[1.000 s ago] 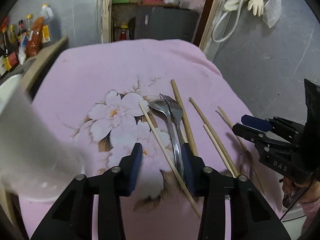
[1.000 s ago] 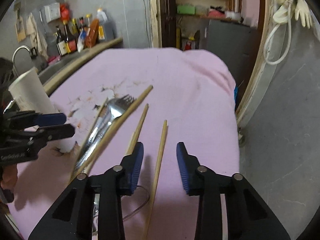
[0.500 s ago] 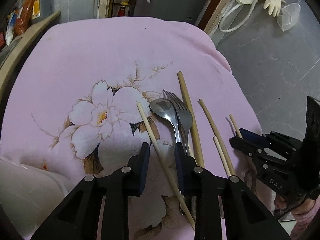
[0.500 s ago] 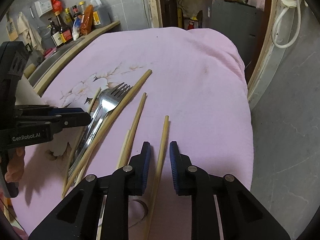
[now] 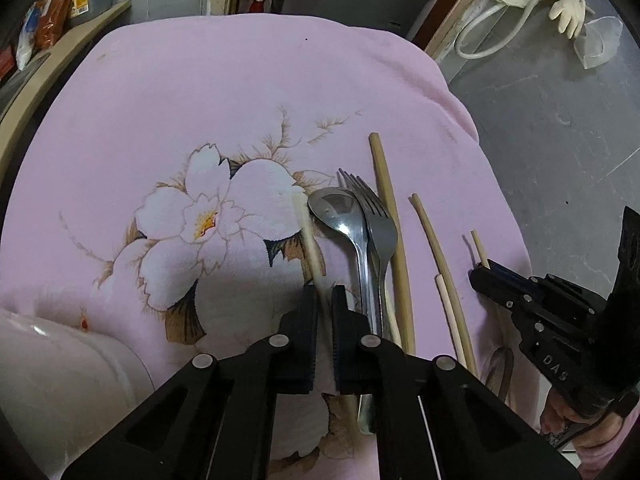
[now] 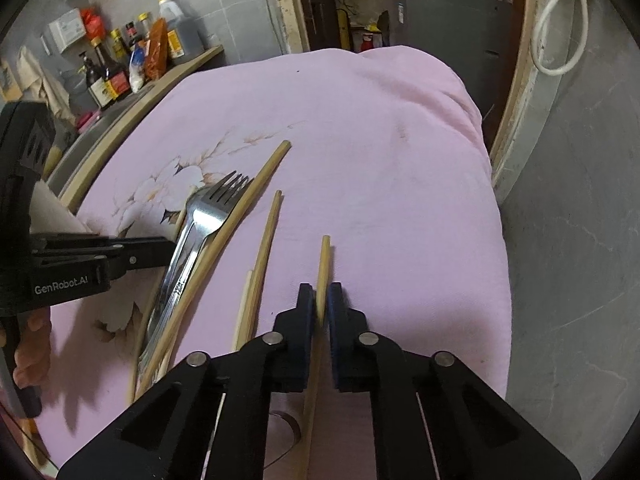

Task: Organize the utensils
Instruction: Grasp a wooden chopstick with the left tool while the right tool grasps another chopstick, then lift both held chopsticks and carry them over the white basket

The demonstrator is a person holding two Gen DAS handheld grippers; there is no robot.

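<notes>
Now both grippers have squeezed shut, each on one stick. A second ago their blue pads stood wide apart with a stick lying loose between them.

On the left gripper the two pads are pressed onto the pale chopstick. It is the leftmost stick and lies across the flower print on the pink cloth. The far end of that stick points up, just beside the bowl of the spoon.

On the right gripper the pads pinch the brown chopstick, the one farthest to the right. Its tip sticks out past the pads and the rest runs back under the gripper. Both sticks look like they are still lying on the cloth, not lifted.

Between the two grippers sit the other things. The fork lies touching the spoon, a thick long chopstick is just beside the fork, and two thinner sticks lie a bit further right. A white cup sits at the lower left.

So the grabbing step looks done. I think the next step is to lift each stick and sort it, maybe into the cup. A thin stick could twist or slip from the pads.
</notes>
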